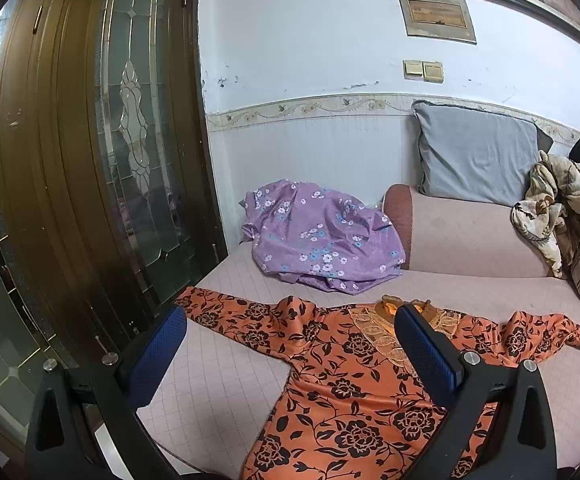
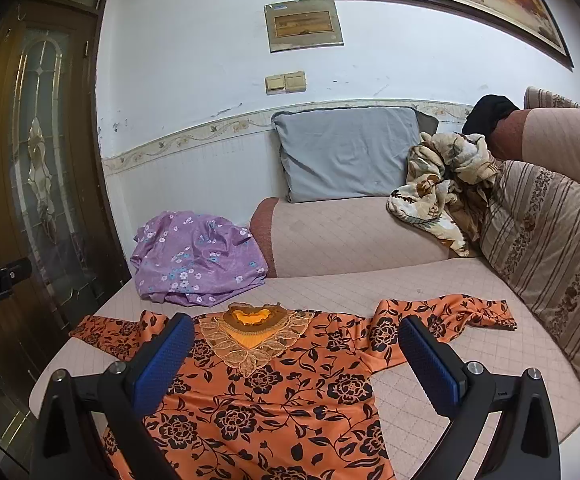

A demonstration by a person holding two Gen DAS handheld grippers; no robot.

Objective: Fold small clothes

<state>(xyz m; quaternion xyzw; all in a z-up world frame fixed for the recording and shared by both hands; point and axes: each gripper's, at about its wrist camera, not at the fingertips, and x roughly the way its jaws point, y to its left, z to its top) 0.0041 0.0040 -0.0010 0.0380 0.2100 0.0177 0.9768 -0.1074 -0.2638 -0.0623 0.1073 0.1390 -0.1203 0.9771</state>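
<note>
An orange blouse with black flowers (image 1: 345,384) lies spread flat on the pink quilted seat (image 1: 218,380), sleeves out to both sides and lace collar at the far end. It also shows in the right wrist view (image 2: 290,396). My left gripper (image 1: 290,344) is open and empty, held above the blouse's left shoulder and sleeve. My right gripper (image 2: 295,350) is open and empty, held above the blouse's chest and right shoulder. The blue pads (image 2: 162,364) touch nothing.
A crumpled purple flowered garment (image 1: 313,236) lies behind the blouse. A cream flowered garment (image 2: 437,188) lies on the raised cushion (image 2: 349,236), with a grey pillow (image 2: 349,152) behind. A striped cushion (image 2: 549,248) is at right. A brown glass door (image 1: 90,140) stands at left.
</note>
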